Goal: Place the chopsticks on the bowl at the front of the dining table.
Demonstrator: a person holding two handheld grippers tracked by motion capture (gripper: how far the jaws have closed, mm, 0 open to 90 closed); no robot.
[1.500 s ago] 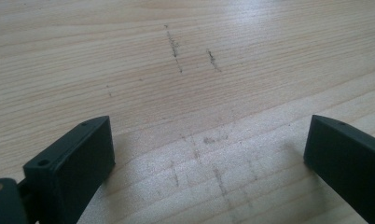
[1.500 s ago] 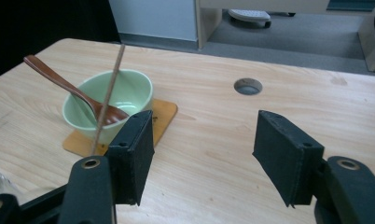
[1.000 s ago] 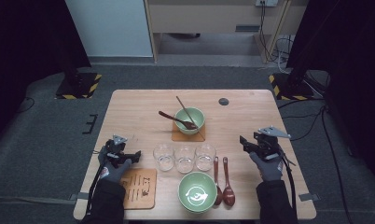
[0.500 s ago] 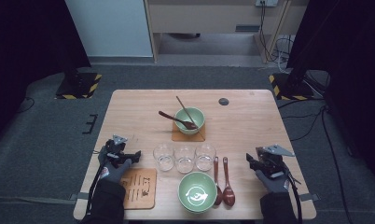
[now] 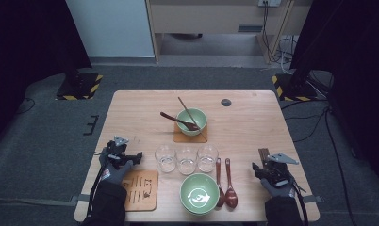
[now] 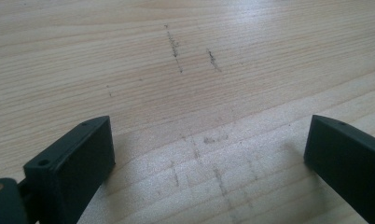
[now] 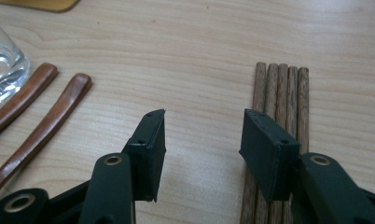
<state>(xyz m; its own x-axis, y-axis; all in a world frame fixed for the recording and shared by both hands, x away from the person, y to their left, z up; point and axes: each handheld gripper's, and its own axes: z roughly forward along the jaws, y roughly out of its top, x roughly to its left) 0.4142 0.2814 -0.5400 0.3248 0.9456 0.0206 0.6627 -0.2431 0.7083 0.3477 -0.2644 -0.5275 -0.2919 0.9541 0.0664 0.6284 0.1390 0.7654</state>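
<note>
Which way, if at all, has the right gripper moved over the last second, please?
Yes: the right gripper has pulled back toward the person, nearer the table's near edge, over the chopsticks.

The left gripper (image 5: 127,157) sits at the near left, held by a gloved left hand (image 5: 111,169) whose dark-sleeved forearm rises from the bottom edge; its jaws stand wide apart with nothing between them, pointing forward and to the right. The right gripper (image 5: 265,165) sits at the near right, gripped by the gloved right hand (image 5: 278,184), its jaws parted and empty, angled forward and slightly left, low over the surface
</note>
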